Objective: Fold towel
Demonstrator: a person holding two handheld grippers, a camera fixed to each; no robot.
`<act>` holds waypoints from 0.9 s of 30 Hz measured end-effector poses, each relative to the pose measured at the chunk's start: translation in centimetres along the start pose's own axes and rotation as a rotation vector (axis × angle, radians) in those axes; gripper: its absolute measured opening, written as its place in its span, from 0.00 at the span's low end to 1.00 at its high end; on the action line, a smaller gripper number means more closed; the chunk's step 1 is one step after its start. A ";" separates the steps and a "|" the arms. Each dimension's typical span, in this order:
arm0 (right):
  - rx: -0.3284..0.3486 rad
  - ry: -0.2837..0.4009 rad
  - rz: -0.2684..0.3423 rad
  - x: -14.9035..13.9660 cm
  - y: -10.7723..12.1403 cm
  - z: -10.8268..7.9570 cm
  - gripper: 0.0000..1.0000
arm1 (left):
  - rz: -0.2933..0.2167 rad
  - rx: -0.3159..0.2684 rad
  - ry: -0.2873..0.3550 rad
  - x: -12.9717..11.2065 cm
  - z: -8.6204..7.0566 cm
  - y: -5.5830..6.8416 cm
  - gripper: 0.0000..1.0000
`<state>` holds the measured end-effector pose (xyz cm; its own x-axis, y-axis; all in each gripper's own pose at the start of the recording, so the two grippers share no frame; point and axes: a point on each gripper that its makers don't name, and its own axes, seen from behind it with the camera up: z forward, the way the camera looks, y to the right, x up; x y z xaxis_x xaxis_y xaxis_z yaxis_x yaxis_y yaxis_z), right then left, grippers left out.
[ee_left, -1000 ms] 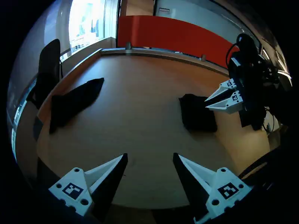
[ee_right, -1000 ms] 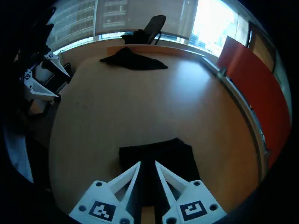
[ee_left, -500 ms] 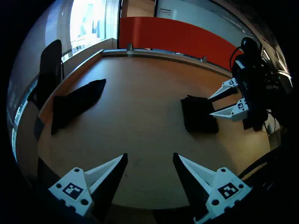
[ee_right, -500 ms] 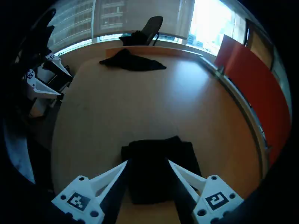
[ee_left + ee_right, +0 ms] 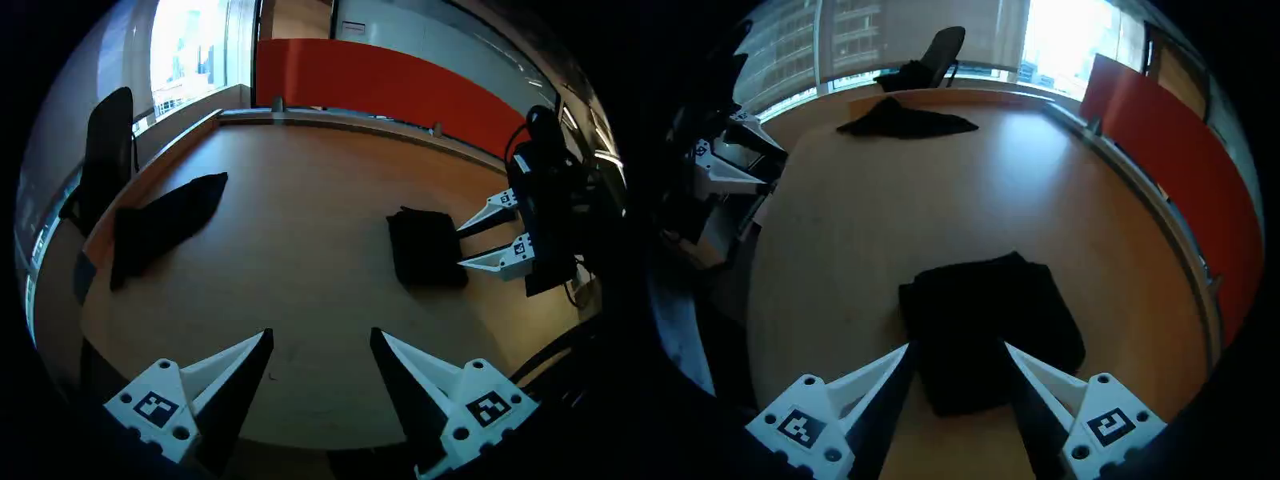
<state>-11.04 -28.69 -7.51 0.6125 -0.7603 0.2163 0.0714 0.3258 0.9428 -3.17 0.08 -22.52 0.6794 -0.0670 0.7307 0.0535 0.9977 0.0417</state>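
Black towel point(image 5: 992, 320) lies between wide-spread fingers of right gripper point(image 5: 958, 350), seemingly untouched

A black towel point(image 5: 992, 328) lies folded into a thick, roughly square pad, flat on the worktop point(image 5: 880, 224), with its edges slightly uneven. A second towel point(image 5: 160, 224), also black, lies unfolded in a long crumpled heap near one edge of the worktop, well apart from the first.

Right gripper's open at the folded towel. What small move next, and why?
Probably draw the right gripper back: its fingers stand open at the folded towel, which lies flat on the table, ungripped. The crumpled towel across the table seems next.
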 end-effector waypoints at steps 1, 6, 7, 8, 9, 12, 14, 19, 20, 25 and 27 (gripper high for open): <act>-0.004 -0.004 0.007 -0.4 0.0 0.0 0.73 | 0.000 0.000 0.000 0.0 0.0 0.0 0.90; -0.027 -0.022 0.047 -2.3 0.0 -0.3 0.73 | 0.001 -0.001 0.000 0.0 0.0 0.0 0.90; -0.032 -0.024 0.056 -2.6 0.0 -0.4 0.73 | 0.001 -0.002 0.000 0.0 0.0 0.0 0.90; -0.037 -0.026 0.066 -2.9 0.0 -0.5 0.73 | 0.002 -0.002 0.000 0.0 0.0 0.0 0.90; -0.040 -0.028 0.075 -3.2 0.0 -0.5 0.73 | 0.002 -0.003 0.000 0.0 0.0 0.0 0.90; -0.045 -0.034 0.100 -4.0 -0.2 -0.6 0.73 | 0.004 -0.006 -0.001 0.0 0.0 0.0 0.89; -0.049 -0.037 0.111 -4.4 -0.4 -0.5 0.73 | 0.007 -0.006 -0.002 0.0 0.0 0.0 0.90; -0.060 -0.053 0.133 -5.6 -0.7 0.0 0.73 | 0.010 -0.008 -0.002 0.0 0.0 0.0 0.90; -0.064 -0.057 0.138 -5.9 -0.8 0.2 0.73 | 0.009 -0.008 -0.003 0.0 -0.1 0.0 0.90; -0.096 -0.071 0.170 -7.1 -0.6 0.7 0.73 | 0.008 -0.007 -0.003 -0.1 -0.1 0.0 0.89; -0.104 -0.076 0.185 -7.5 -0.5 0.9 0.73 | 0.007 -0.006 -0.003 -0.1 -0.1 0.0 0.90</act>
<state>-16.34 -23.65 -9.41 0.5621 -0.7208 0.4057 0.0461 0.5170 0.8547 -3.17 0.11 -22.67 0.6779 -0.0595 0.7328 0.0531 0.9981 0.0319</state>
